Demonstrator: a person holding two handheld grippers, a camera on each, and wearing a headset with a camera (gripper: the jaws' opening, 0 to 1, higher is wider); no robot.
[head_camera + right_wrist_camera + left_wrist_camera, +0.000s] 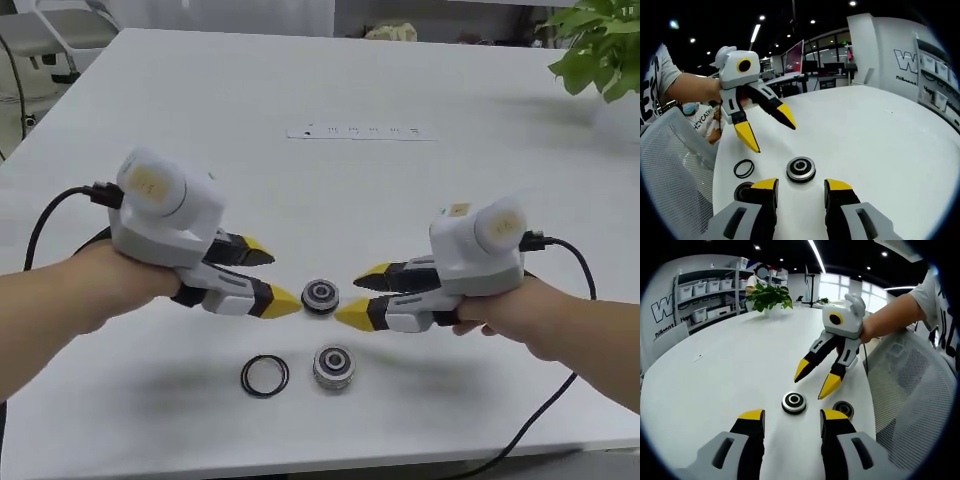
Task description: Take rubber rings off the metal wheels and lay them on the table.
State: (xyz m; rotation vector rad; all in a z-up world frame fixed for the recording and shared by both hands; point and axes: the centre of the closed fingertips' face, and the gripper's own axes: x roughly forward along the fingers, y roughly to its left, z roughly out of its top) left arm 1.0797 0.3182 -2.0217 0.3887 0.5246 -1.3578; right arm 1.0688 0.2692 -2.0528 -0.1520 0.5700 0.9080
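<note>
A small metal wheel [320, 295] with a dark outer band lies flat on the white table [400, 80], between the two grippers. My left gripper [275, 280] is open, its yellow tips just left of the wheel; my right gripper [357, 297] is open just right of it. Neither touches it. In the left gripper view the wheel [794, 402] lies just beyond my open left gripper [792, 416], with the right gripper [815, 381] facing it. A second wheel [333, 366] sits nearer me, beside loose black rubber rings [264, 376]. The right gripper view shows the wheel [801, 169], rings [743, 168] and left gripper [769, 131].
A strip of paper [360, 131] lies mid-table and a potted plant [600, 45] stands at the far right corner. Black cables [50, 215] trail from both grippers. The table's near edge [300, 465] is close behind the rings. A mesh chair [910, 390] stands by the table.
</note>
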